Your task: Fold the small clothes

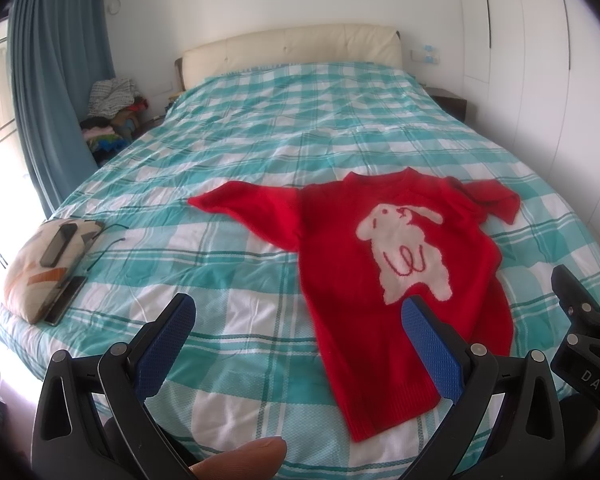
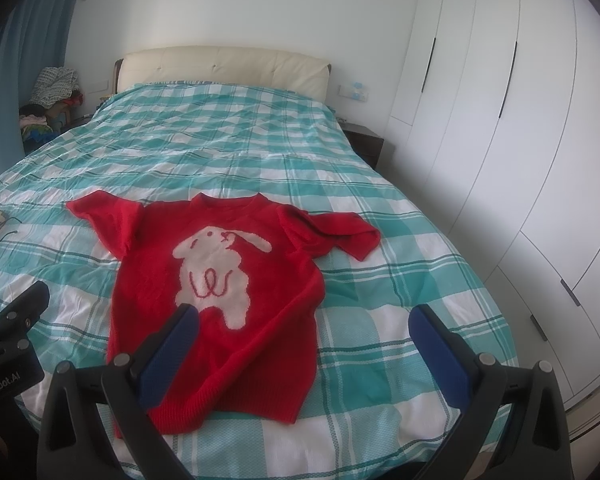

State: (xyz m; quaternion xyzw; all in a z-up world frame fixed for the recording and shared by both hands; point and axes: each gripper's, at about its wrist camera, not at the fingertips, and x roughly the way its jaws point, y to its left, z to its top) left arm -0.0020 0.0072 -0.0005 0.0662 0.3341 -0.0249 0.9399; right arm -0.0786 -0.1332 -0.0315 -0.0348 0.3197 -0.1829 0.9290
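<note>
A small red short-sleeved sweater [image 1: 340, 248] with a white dog picture lies spread flat, front up, on the teal checked bed; it also shows in the right wrist view [image 2: 148, 264]. Its hem points toward me. My left gripper [image 1: 298, 312] is open and empty, held above the bed near the sweater's hem and left edge. My right gripper [image 2: 304, 320] is open and empty, held above the sweater's lower right part. The right gripper's body shows at the right edge of the left wrist view [image 1: 580, 320], and the left gripper's body at the left edge of the right wrist view [image 2: 12, 328].
A patterned cushion [image 1: 32, 272] with a glasses case and a phone lies at the bed's left edge. A pile of clothes [image 1: 112, 116] stands beside the headboard [image 1: 292, 48]. White wardrobes [image 2: 500, 140] line the right wall. A dark nightstand [image 2: 366, 140] sits by the bed.
</note>
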